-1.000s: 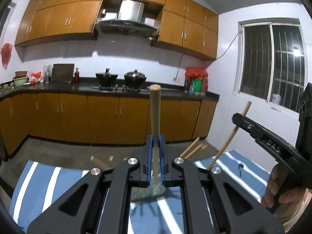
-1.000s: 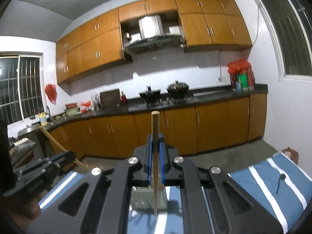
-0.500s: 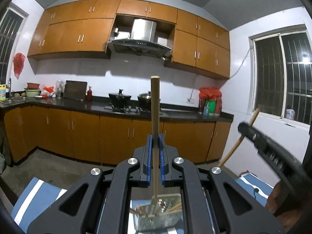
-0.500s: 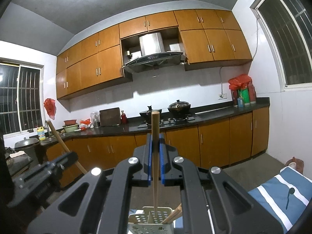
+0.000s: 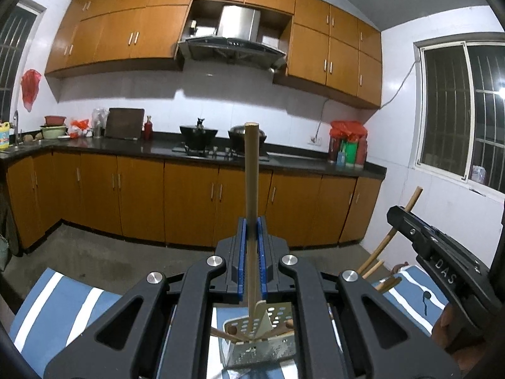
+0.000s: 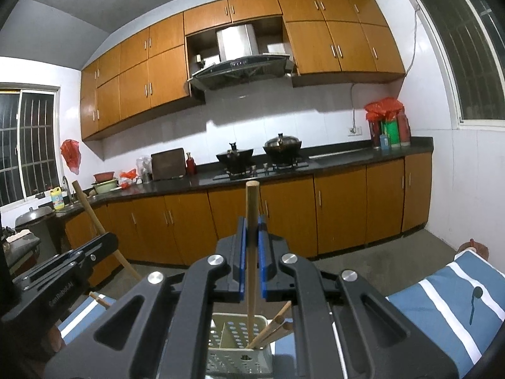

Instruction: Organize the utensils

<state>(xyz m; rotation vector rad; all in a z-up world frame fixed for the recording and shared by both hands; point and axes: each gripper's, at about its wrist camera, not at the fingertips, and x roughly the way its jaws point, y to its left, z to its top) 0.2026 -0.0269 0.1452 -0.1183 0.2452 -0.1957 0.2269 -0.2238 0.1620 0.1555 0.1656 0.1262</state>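
My left gripper (image 5: pixel 252 230) is shut on an upright wooden chopstick (image 5: pixel 251 177), whose lower end reaches into a perforated pale utensil holder (image 5: pixel 277 312) below. Several chopsticks lean inside that holder. My right gripper (image 6: pixel 252 230) is shut on another upright wooden chopstick (image 6: pixel 252 208); its tip dips into the same holder (image 6: pixel 227 331), beside leaning chopsticks (image 6: pixel 274 325). In the left wrist view the right gripper (image 5: pixel 442 262) shows at the right edge with its stick. In the right wrist view the left gripper (image 6: pixel 60 271) shows at the left edge with its stick.
The holder stands on a blue and white striped cloth (image 5: pixel 63 303). Beyond it lies a grey floor (image 5: pixel 104 252), then orange kitchen cabinets (image 5: pixel 142 195) under a dark counter with two pots (image 5: pixel 199 132). A person's hand (image 5: pixel 451 319) grips the right tool.
Both grippers have moved forward and sunk with their chopsticks. The holder has come into view right under the jaws, and both stick tips now reach down into it.
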